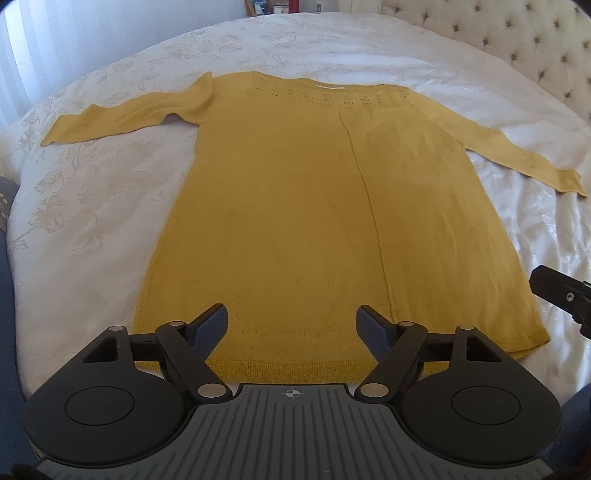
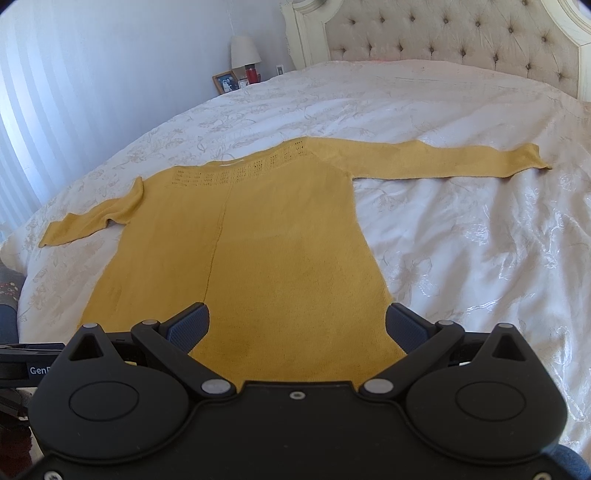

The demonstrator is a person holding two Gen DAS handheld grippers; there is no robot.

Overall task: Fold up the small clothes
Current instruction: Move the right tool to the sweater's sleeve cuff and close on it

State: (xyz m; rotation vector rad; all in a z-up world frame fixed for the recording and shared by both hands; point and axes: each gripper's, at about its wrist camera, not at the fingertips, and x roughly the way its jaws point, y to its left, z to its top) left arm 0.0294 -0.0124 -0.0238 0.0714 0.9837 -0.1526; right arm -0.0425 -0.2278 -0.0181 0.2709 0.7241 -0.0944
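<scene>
Nearest the left wrist camera, the left gripper hangs with its jaws spread over the hem of a mustard-yellow knit sweater, grasping nothing. Beside it, the right gripper likewise stands released, parted wide above the hem's right end. Spread flat on the white floral bedspread, the sweater has both sleeves stretched outward and its neckline farthest away. Beyond stand a tufted headboard and a lamp.

A white floral bedspread carries a mustard sweater spread flat, sleeves out.
</scene>
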